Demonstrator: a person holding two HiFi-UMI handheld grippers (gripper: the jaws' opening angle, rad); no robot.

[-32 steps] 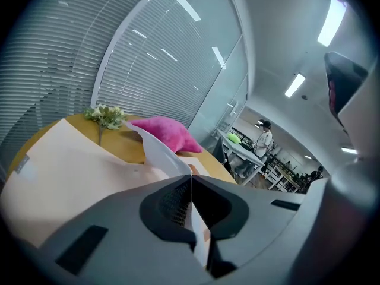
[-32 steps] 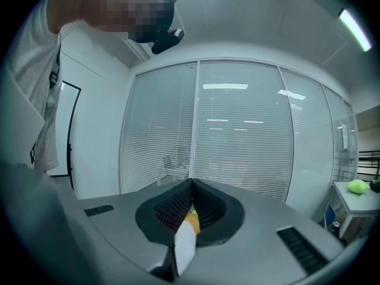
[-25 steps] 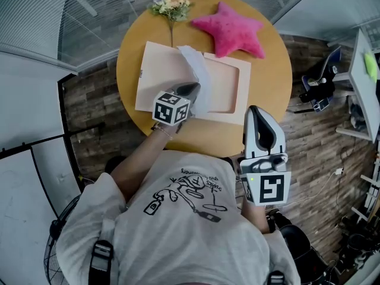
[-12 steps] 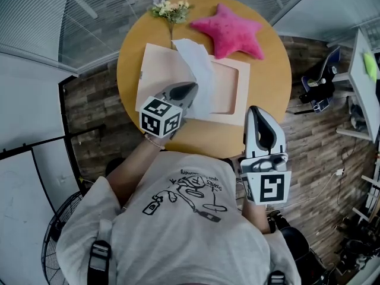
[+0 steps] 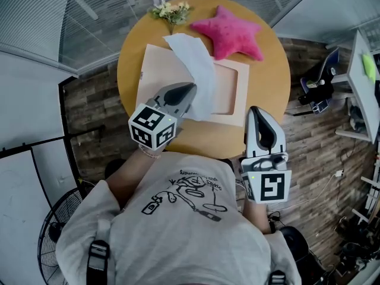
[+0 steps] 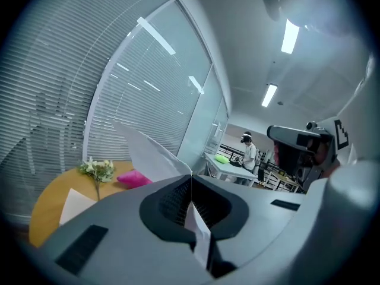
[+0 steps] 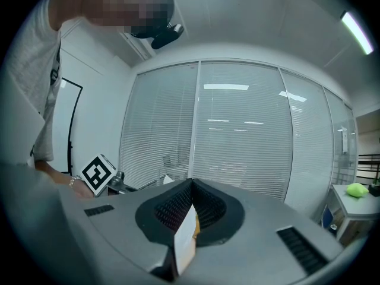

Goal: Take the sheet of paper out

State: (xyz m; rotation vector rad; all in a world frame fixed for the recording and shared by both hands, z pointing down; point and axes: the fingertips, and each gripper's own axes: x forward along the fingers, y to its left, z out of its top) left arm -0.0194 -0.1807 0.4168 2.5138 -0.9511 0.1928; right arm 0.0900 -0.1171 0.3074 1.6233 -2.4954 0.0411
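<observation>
Head view, nearest the body: the right gripper (image 5: pixel 254 109) hangs just off the round table (image 5: pixel 270 70), jaws together on nothing, well apart from the work. Ahead and to its left, the left gripper (image 5: pixel 190 88) is clamped on one long edge of the sheet of paper (image 5: pixel 193 64), so the left hand is the nearer. The sheet's long axis runs from the near edge of the beige folder (image 5: pixel 157 70) up and away toward the flowers (image 5: pixel 171 8). Whether its lower end is clear of the folder I cannot tell.
</observation>
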